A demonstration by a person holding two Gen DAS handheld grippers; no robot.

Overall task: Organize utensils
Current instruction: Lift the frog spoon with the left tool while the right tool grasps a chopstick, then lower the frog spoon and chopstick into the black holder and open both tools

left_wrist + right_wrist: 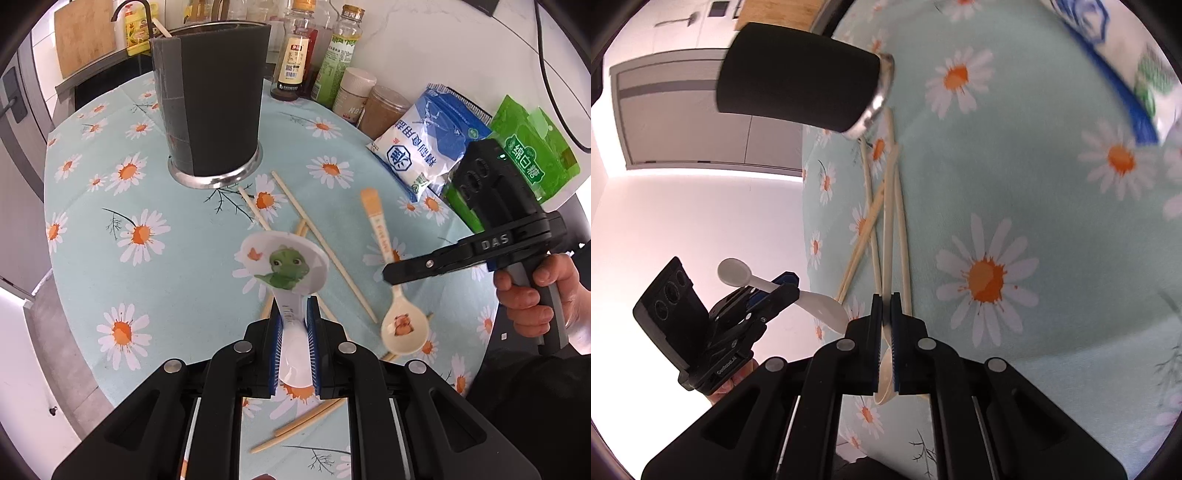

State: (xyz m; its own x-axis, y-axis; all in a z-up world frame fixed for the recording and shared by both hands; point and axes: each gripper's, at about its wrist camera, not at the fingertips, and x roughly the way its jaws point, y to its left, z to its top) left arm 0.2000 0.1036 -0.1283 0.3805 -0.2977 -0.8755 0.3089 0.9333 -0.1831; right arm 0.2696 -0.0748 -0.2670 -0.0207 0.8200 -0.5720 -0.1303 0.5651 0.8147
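- My left gripper [294, 317] is clamped on the white spoon [284, 267], the one with a green cartoon critter printed in the bowl. The blue pads squeeze its handle from both sides, the bowl sticks out ahead of the fingertips and the end of the handle pokes back behind them.
- That spoon is up off the table, hanging over the crossed chopsticks [325, 243], with the holder further out and a bit left.
- My right gripper [885, 317] is pinched tight on the cream spoon [400, 321]. From its own camera I only see the spoon edge-on between the pads, bowl end toward me.
- In the left view, the cream spoon's bowl (small orange animal print) hangs near, and its orange-tipped handle points to the far side. The right gripper's fingers come in from the right and meet it about mid-handle. Can't tell if the bowl is touching the cloth or just above it.
- The dark utensil holder [212, 107] with a shiny metal base stands upright at the far side of the daisy tablecloth [177, 280], well apart from both spoons.
- The chopsticks lie loose between the holder and me, some crossing each other.
- Far right, there's a row of sauce bottles [293, 55], a couple of jars, a blue-and-white bag [424, 144] and a green bag [532, 147].
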